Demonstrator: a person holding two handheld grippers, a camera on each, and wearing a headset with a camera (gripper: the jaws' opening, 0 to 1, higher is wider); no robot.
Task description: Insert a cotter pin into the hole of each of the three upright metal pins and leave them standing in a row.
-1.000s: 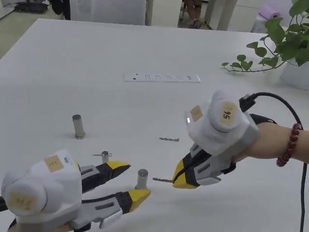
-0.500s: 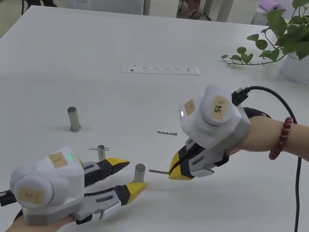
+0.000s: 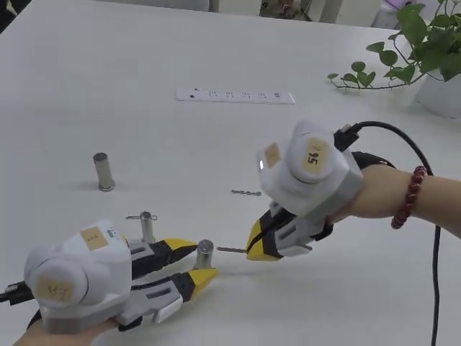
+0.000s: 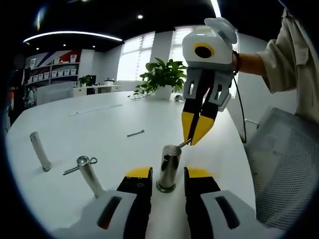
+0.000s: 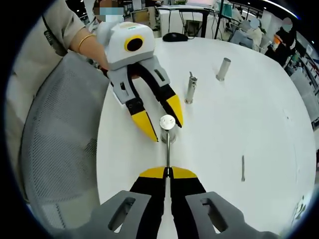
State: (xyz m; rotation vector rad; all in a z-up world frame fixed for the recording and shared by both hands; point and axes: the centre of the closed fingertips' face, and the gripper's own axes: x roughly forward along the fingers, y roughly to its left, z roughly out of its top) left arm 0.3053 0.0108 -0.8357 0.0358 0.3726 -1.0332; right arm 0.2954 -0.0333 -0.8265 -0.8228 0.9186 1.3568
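- You are pinching a cotter pin (image 3: 230, 250) in your right gripper (image 3: 252, 252), its jaws pressed together on it and the pin's tip reaching the top of the nearest metal pin (image 3: 204, 254).
- Your left gripper (image 3: 204, 260) is sitting with its jaws spread, one on either side of that pin's base.
- The middle metal pin (image 3: 147, 226) is standing with a second cotter pin (image 3: 135, 216) through it.
- The far metal pin (image 3: 103, 171) is standing upright.
- A spare cotter pin (image 3: 246, 192) is lying on the table (image 3: 216, 144).

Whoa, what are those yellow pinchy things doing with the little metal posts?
A person holds a tool in each hand. The left tool sits open around the nearest metal pin. The right tool pinches a cotter pin, its tip at that pin's top. The middle pin already has one through it, the far pin is bare, and a spare cotter pin lies on the table.
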